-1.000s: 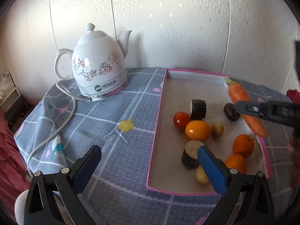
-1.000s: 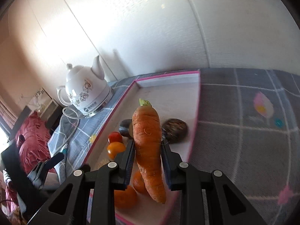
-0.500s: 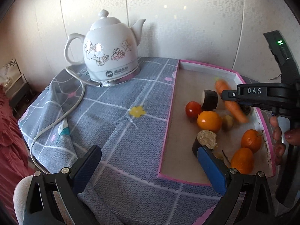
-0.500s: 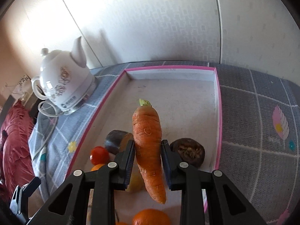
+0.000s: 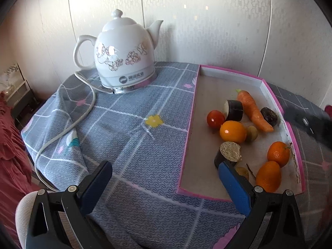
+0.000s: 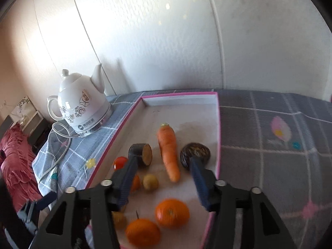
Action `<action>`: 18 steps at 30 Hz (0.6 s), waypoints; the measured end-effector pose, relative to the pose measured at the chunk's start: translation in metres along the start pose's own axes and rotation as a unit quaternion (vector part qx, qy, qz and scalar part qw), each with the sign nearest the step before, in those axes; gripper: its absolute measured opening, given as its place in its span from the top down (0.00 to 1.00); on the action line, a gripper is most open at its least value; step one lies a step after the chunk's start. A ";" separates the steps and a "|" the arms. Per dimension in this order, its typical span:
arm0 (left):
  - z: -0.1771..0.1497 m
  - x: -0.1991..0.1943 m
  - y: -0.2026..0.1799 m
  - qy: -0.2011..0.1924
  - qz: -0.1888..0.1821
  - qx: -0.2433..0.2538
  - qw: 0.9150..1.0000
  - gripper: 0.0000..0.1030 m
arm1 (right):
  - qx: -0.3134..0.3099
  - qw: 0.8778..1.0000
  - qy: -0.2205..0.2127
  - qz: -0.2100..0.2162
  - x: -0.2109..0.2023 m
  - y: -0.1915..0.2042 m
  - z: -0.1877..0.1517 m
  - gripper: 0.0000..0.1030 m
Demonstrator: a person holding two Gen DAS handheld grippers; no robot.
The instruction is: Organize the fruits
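Now the right tool (image 6: 164, 166) is opening, and the carrot (image 6: 168, 151) it gripped lies in the tray (image 6: 180, 100).

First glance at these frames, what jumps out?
The white floral kettle stands on the grey checked tablecloth, left of the pink-rimmed tray. In the tray, the carrot lies free between the right tongs, whose jaws are opening, among the oranges.
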State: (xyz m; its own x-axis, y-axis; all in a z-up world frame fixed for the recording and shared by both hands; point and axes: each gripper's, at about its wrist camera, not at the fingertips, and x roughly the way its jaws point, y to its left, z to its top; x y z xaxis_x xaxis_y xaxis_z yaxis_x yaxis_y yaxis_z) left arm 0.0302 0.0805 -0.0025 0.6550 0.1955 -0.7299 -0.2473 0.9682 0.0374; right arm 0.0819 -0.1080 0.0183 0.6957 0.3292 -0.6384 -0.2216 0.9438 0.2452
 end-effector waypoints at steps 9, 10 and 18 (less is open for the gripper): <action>-0.003 -0.015 0.008 -0.022 -0.001 -0.014 1.000 0.00 | -0.012 0.999 -0.006 -0.041 -0.028 0.003 -0.040 0.39; -0.003 -0.016 0.007 -0.022 -0.001 -0.013 1.000 0.00 | -0.021 0.999 -0.007 -0.046 -0.028 0.005 -0.043 0.39; -0.006 -0.019 0.003 -0.026 0.002 -0.011 1.000 0.00 | -0.044 0.997 -0.005 -0.060 -0.028 0.012 -0.050 0.39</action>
State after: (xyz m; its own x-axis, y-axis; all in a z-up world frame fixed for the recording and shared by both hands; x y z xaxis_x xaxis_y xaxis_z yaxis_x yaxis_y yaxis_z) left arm 0.0124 0.0786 0.0072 0.6894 0.2075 -0.6940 -0.2648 0.9640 0.0251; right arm 0.0257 -0.1040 0.0023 0.7276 0.2143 -0.6517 -0.1953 0.9754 0.1027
